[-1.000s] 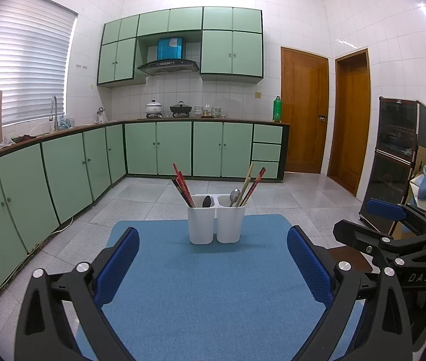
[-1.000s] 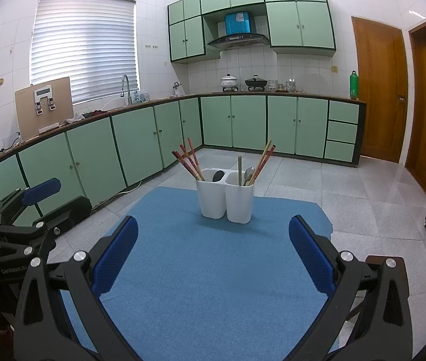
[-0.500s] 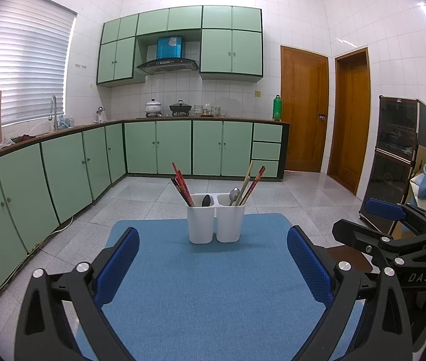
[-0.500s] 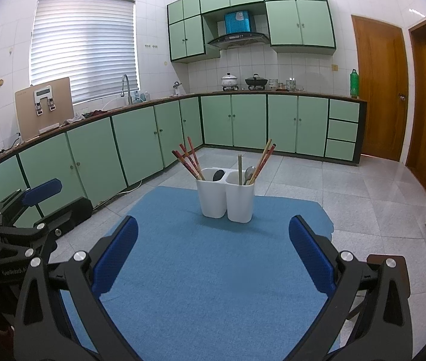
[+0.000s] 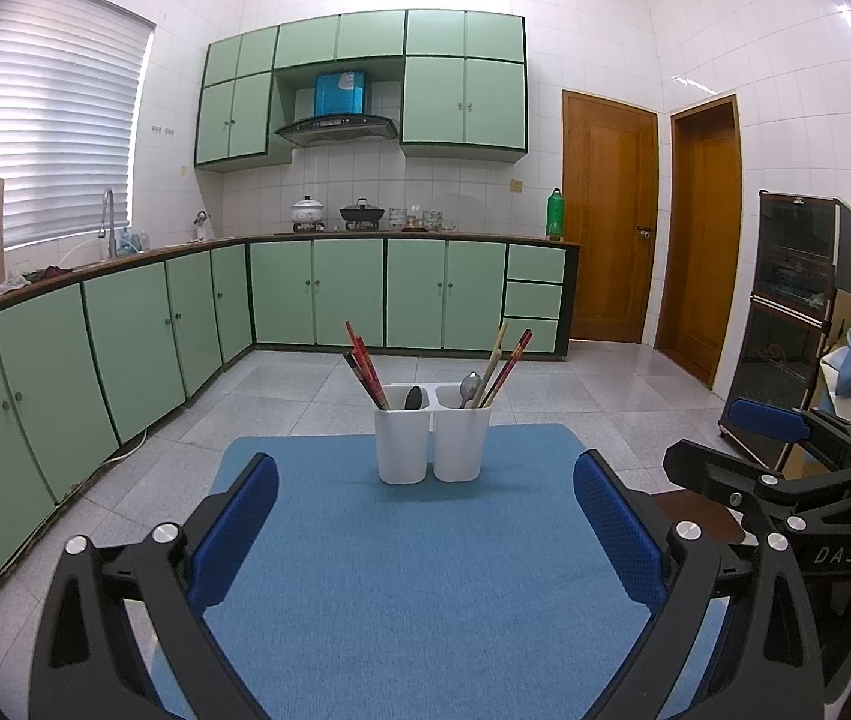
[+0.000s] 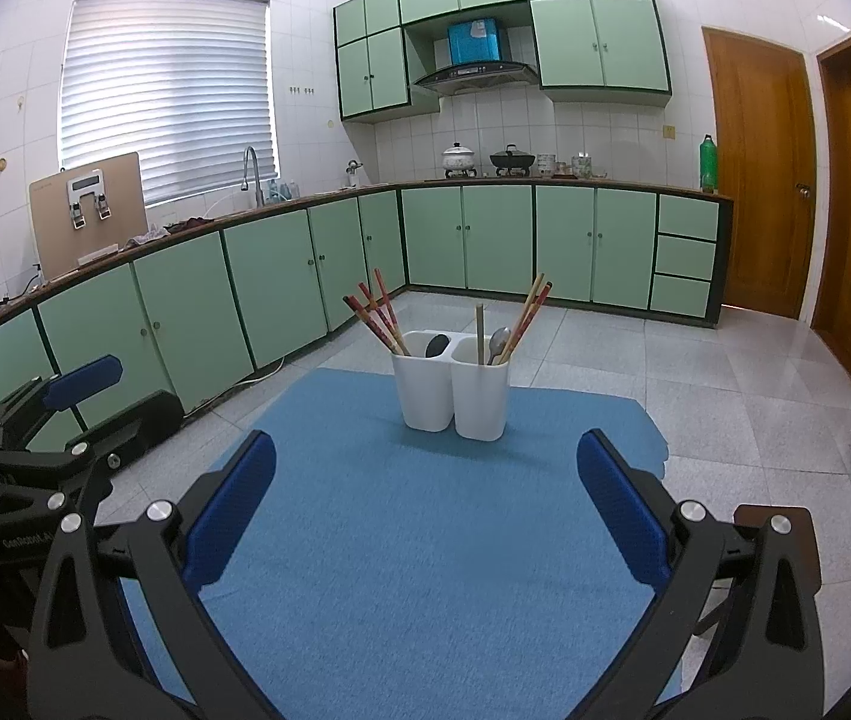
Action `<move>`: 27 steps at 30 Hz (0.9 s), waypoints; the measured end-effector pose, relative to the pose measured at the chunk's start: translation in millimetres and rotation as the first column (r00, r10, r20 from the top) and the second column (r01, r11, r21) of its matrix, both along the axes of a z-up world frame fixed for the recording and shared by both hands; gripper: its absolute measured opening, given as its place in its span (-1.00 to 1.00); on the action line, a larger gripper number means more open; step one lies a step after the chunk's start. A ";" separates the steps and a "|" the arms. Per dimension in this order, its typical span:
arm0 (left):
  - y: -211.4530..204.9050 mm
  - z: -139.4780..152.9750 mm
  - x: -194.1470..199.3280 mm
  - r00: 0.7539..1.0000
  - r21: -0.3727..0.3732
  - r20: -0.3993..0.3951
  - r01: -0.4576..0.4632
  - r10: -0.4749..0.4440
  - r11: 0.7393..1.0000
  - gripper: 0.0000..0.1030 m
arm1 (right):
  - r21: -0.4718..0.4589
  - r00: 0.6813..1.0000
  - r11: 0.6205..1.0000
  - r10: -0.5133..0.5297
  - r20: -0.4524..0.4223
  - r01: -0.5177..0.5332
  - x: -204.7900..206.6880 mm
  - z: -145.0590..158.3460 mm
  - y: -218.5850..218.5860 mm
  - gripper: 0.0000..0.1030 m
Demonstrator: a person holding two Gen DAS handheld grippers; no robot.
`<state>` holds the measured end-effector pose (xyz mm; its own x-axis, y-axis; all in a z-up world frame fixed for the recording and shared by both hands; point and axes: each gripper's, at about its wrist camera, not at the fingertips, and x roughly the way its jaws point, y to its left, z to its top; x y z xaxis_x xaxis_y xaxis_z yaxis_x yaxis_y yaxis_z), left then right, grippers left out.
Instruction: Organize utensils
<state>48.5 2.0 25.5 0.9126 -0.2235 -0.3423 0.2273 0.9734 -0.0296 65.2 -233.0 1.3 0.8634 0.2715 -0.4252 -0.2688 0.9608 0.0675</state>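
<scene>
Two white utensil cups stand side by side at the far end of a blue mat (image 5: pixel 413 570). The left cup (image 5: pixel 401 441) holds red chopsticks (image 5: pixel 365 369) and a black spoon (image 5: pixel 414 398). The right cup (image 5: pixel 463 441) holds a metal spoon (image 5: pixel 469 387), a wooden chopstick and red chopsticks. The same cups show in the right wrist view, left cup (image 6: pixel 425 387) and right cup (image 6: pixel 481 396). My left gripper (image 5: pixel 425 516) is open and empty, well short of the cups. My right gripper (image 6: pixel 425 492) is open and empty, also short of the cups.
The mat (image 6: pixel 425 540) covers a table in a kitchen with green cabinets (image 5: pixel 347 294). The right gripper shows at the right edge of the left wrist view (image 5: pixel 785 468). The left gripper shows at the left edge of the right wrist view (image 6: pixel 47 438). A dark cabinet (image 5: pixel 797 324) stands at right.
</scene>
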 end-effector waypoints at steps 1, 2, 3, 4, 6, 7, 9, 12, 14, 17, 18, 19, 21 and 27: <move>0.1 0.0 0.0 1.000 0.000 0.000 0.000 0.000 1.000 0.88 | 0.000 1.000 1.000 0.000 0.000 0.000 0.2 0.1 0.0 0.89; 0.3 -0.2 0.0 1.000 0.000 -0.001 0.000 0.000 1.000 0.88 | 0.000 1.000 1.000 0.000 0.000 0.000 0.3 0.3 -0.4 0.89; 0.8 -0.8 0.2 1.000 0.000 -0.003 -0.001 0.001 1.000 0.88 | 0.000 1.000 1.000 0.000 0.000 0.000 0.4 -0.3 -0.8 0.89; 0.7 -1.6 0.5 1.000 -0.001 -0.003 -0.001 0.001 1.000 0.88 | 0.000 1.000 1.000 0.001 0.000 -0.001 0.3 -0.3 -0.3 0.89; 1.0 -2.3 0.9 1.000 0.000 -0.003 -0.002 0.002 1.000 0.88 | 0.000 1.000 1.000 0.001 -0.001 -0.001 0.8 -1.3 -0.4 0.89; 1.2 -2.2 0.8 1.000 -0.001 -0.003 -0.002 0.002 1.000 0.88 | 0.000 1.000 1.000 0.002 -0.002 -0.002 0.7 -2.0 0.9 0.89; 1.8 -2.9 1.1 1.000 -0.001 -0.004 -0.002 0.002 1.000 0.88 | 0.001 1.000 1.000 0.002 -0.004 -0.002 0.9 -4.3 0.4 0.89; 2.6 -3.5 1.5 1.000 -0.001 -0.004 -0.002 0.002 1.000 0.88 | 0.002 1.000 1.000 0.003 -0.006 -0.003 1.5 -7.4 1.8 0.89; 2.5 -3.2 1.5 1.000 -0.002 -0.004 -0.002 0.002 1.000 0.88 | 0.002 1.000 1.000 0.003 -0.006 -0.003 1.2 -7.7 2.3 0.89; 3.0 -3.4 1.4 1.000 -0.001 -0.005 -0.002 0.002 1.000 0.88 | 0.002 1.000 1.000 0.003 -0.006 -0.003 1.8 -6.8 1.3 0.89; 2.6 -3.0 1.6 1.000 -0.001 -0.005 -0.002 0.002 1.000 0.88 | 0.003 1.000 1.000 0.003 -0.007 -0.003 1.8 -6.8 1.2 0.89; 2.6 -3.0 1.6 1.000 -0.002 -0.005 -0.002 0.002 1.000 0.88 | 0.002 1.000 1.000 0.003 -0.007 -0.003 1.7 -6.8 1.4 0.89; 2.4 -2.9 1.6 1.000 -0.001 -0.005 -0.002 0.002 1.000 0.88 | 0.002 1.000 1.000 0.003 -0.007 -0.003 1.8 -6.6 1.2 0.89; 2.4 -2.7 1.7 1.000 -0.001 -0.005 -0.002 0.002 1.000 0.88 | 0.002 1.000 1.000 0.003 -0.008 -0.003 1.7 -6.9 1.2 0.89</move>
